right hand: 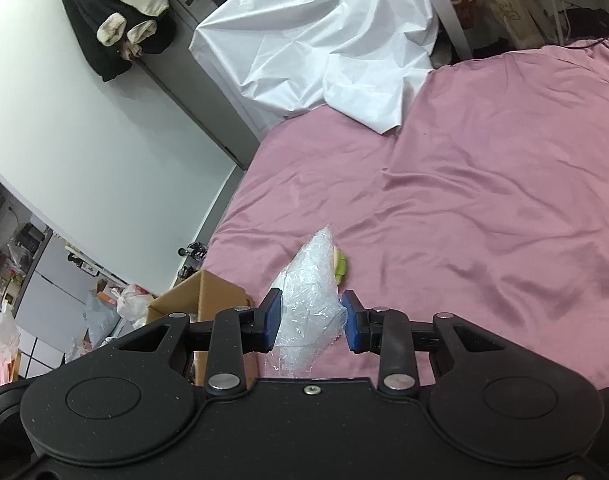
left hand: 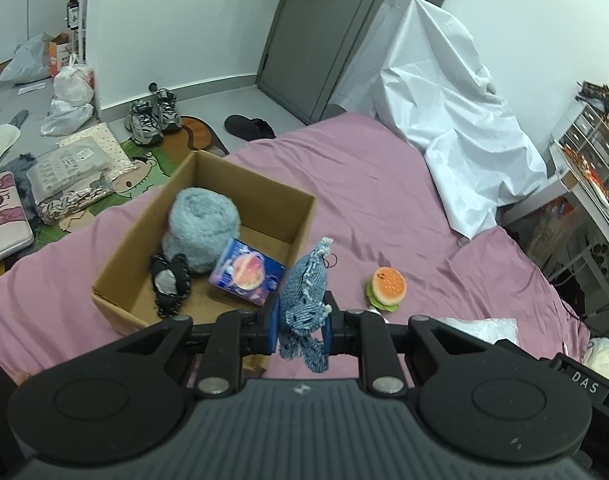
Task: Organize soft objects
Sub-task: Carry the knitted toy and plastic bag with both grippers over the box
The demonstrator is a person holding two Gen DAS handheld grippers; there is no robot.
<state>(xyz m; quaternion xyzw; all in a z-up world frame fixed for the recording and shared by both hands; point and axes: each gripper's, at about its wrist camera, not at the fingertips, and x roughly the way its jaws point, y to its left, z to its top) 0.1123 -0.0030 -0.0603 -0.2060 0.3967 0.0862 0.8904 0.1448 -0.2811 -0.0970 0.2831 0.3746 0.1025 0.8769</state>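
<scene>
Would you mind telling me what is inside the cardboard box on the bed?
Inside the cardboard box lie a fluffy blue-grey plush, a black-and-grey soft toy and a small printed purple box. The floor beneath them is covered, and the near corner is hidden by the left gripper.

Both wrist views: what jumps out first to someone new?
The blue knitted toy pinched in the left gripper, just right of the cardboard box that holds a fluffy grey plush. The right gripper grips a clear plastic bag above the pink bedsheet. A burger toy lies loose on the sheet.
</scene>
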